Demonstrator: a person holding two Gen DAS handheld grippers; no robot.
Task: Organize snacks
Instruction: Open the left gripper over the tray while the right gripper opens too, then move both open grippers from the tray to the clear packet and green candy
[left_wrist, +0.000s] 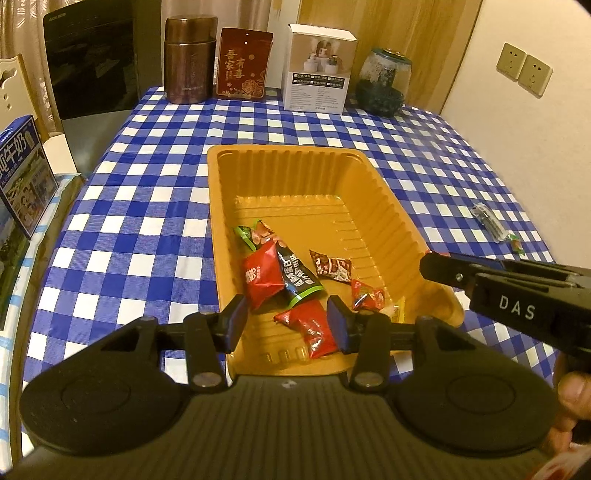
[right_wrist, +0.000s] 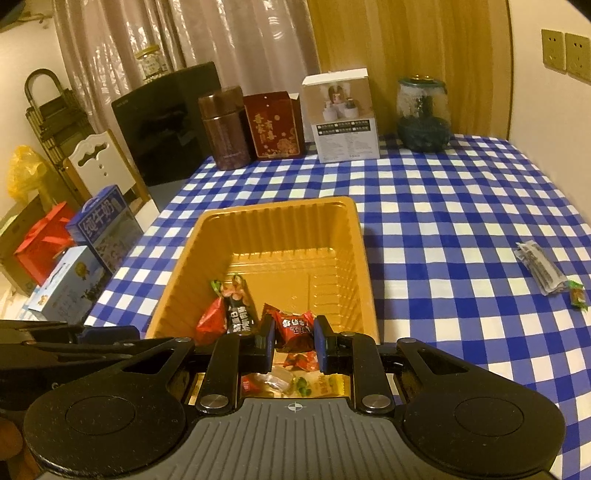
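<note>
While both grippers point down at a slant over the near end of the orange tray (left_wrist: 218, 206), neither has anything clamped. The left gripper (left_wrist: 286, 323) has its blue pads partly apart, hanging just above the snack packets, with a red packet (left_wrist: 314, 332) showing in the gap but the pads not pressing on it as far as I can tell. The right gripper (right_wrist: 294, 345) sits with its jaws narrow, close to as shut as they go, and a red wrapped candy (right_wrist: 295, 326) shows in the slot beyond them; looks like it's lying in the tray rather than being pinched. From the left camera you can see the right gripper's fingers coming in from the right over the tray's near corner, with a thumb (left_wrist: 572, 387) visible at the edge.

Most snacks are piled in the tray's near half. A clear wrapper (right_wrist: 541, 271) and a small green candy (right_wrist: 578, 297) are out on the blue checked tablecloth (right_wrist: 443, 221), well apart from the tray, to the right.
</note>
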